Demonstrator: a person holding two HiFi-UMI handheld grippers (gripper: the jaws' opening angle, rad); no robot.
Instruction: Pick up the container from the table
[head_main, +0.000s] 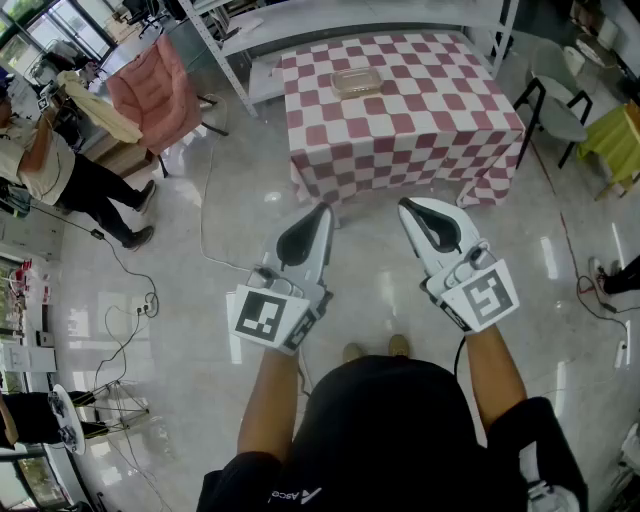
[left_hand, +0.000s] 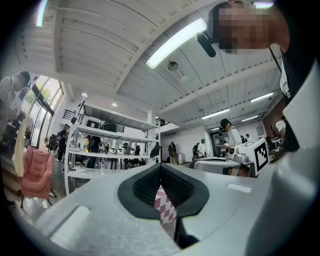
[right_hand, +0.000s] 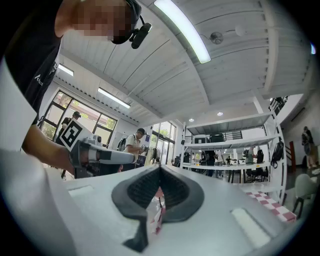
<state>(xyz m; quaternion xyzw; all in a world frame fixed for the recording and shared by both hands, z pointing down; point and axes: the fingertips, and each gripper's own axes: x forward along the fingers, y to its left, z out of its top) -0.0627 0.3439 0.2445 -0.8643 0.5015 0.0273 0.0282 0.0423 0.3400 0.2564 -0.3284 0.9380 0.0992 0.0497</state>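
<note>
Left hand-held gripper (head_main: 323, 208): jaws together and empty. In its own view the dark ribbed pads (left_hand: 145, 186) meet at the tips, and only a sliver of red-and-white check shows through the slit below them.
Right hand-held gripper (head_main: 405, 204): jaws together too, with nothing between them. It is level with the left one, and a gap of floor separates the two.
Container (head_main: 356, 81): a shallow, clear, rectangular tub. It lies flat on the far half of the worktop, well apart from both grippers.
Worktop (head_main: 440, 100): covered by a red-and-white checked cloth that hangs down its front and side.
Markers: each gripper carries a cube with a black-and-white square code, on the left (head_main: 262, 316) and on the right (head_main: 485, 295). These are patterns, not letters.
Writing: white letters on the wearer's black shirt (head_main: 296, 494) read roughly "ASCO" beside a small logo. No label can be made out on the container.
Floor (head_main: 230, 200): pale, glossy tiles with a thin cable trailing across them.
Surroundings: a pink chair (head_main: 155, 85) stands to the left of the worktop and a grey chair (head_main: 558, 100) to its right. A bystander (head_main: 55, 170) stands at the left edge.
</note>
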